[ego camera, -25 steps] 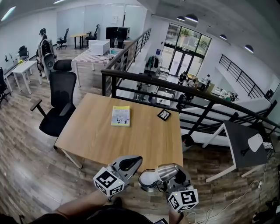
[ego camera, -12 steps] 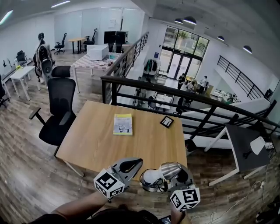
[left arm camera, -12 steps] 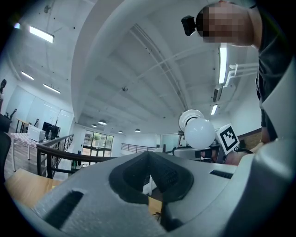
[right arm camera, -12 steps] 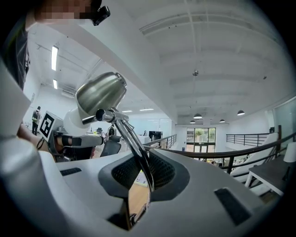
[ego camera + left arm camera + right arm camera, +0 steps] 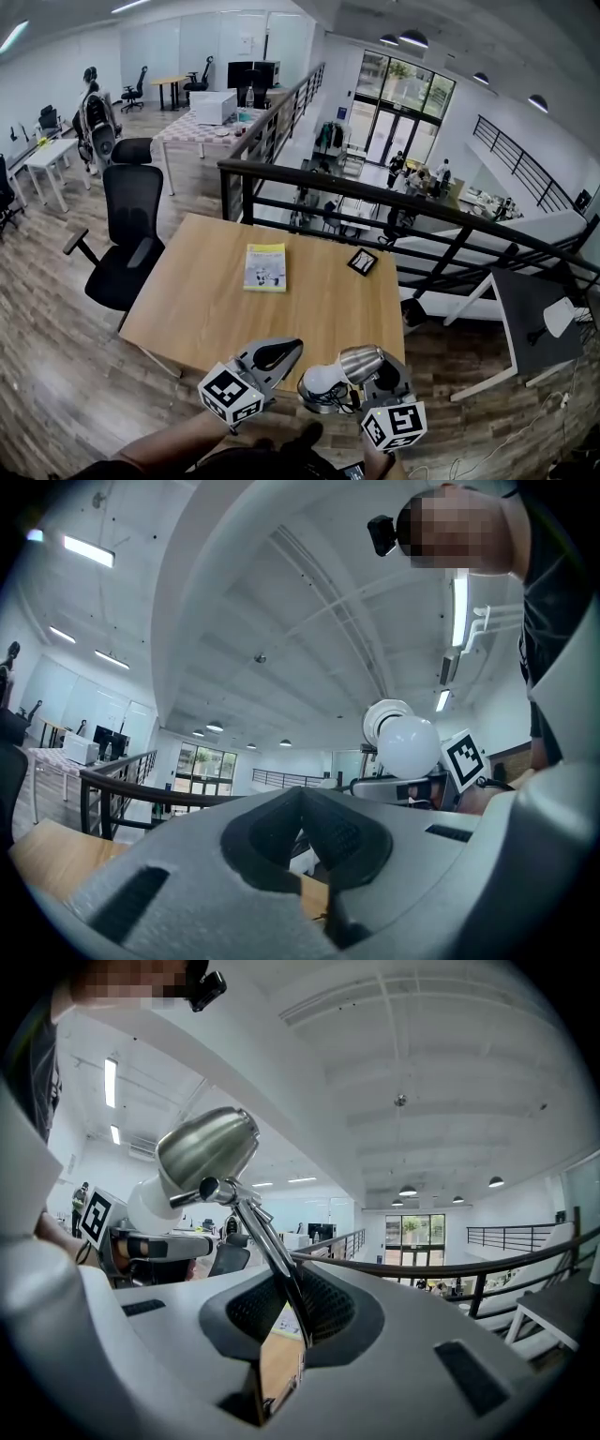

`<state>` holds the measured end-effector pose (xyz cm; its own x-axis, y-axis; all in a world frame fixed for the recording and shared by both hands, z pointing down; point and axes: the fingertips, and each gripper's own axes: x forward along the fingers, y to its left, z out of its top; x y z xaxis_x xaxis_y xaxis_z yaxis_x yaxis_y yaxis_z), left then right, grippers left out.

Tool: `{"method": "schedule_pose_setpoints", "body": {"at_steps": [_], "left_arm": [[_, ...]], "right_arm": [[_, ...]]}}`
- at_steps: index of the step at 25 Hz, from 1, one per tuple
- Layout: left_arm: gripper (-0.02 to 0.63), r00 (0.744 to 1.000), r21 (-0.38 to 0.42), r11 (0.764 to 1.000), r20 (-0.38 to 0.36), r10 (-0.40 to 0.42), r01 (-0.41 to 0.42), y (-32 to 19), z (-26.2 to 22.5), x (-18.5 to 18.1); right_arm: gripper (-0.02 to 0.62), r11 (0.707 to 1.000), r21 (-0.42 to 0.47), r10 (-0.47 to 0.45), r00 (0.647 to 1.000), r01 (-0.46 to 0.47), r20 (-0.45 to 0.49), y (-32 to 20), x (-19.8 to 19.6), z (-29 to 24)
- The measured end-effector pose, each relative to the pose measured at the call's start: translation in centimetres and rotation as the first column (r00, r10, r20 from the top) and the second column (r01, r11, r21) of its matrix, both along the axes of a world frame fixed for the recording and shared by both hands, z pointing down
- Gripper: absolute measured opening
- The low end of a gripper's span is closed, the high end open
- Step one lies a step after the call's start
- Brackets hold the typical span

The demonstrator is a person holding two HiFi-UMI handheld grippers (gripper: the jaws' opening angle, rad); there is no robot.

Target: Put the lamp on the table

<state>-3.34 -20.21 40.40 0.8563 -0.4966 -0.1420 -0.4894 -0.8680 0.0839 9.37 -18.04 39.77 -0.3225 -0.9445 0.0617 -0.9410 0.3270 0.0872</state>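
Observation:
The lamp (image 5: 339, 375) has a silver shade and a white bulb, and it hangs just off the near edge of the wooden table (image 5: 206, 300). My right gripper (image 5: 373, 377) is shut on the lamp's thin metal stem (image 5: 274, 1258). In the right gripper view the silver shade (image 5: 207, 1148) sits above the jaws. My left gripper (image 5: 281, 352) is beside the lamp on its left, shut and holding nothing. In the left gripper view the white bulb (image 5: 409, 747) shows beyond my left gripper (image 5: 302, 803).
A yellow-green book (image 5: 265, 266) and a small black square object (image 5: 362, 262) lie on the far half of the table. A black office chair (image 5: 127, 234) stands at the table's left. A black railing (image 5: 375, 202) runs behind the table, with a drop beyond it.
Both grippers and the lamp keep nearly the same place at the table's near edge. The head view has shifted slightly, so the table sits a little lower and to the right.

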Motion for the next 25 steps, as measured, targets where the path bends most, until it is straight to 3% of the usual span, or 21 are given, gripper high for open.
{"method": "schedule_pose_setpoints", "body": {"at_steps": [9,25], "left_arm": [[0.008,0.999,-0.021,0.998,0.013,-0.053,0.053,-4.1,0.8,2.6],[0.008,0.984,-0.002,0.984,-0.012,-0.177,0.177,-12.1,-0.2,11.4]], "right_arm": [[0.054,0.999,-0.009,-0.054,0.999,0.054,0.005,-4.2,2.6,0.2],[0.054,0.976,-0.006,-0.219,0.975,0.219,-0.026,-12.4,9.5,0.1]]}}
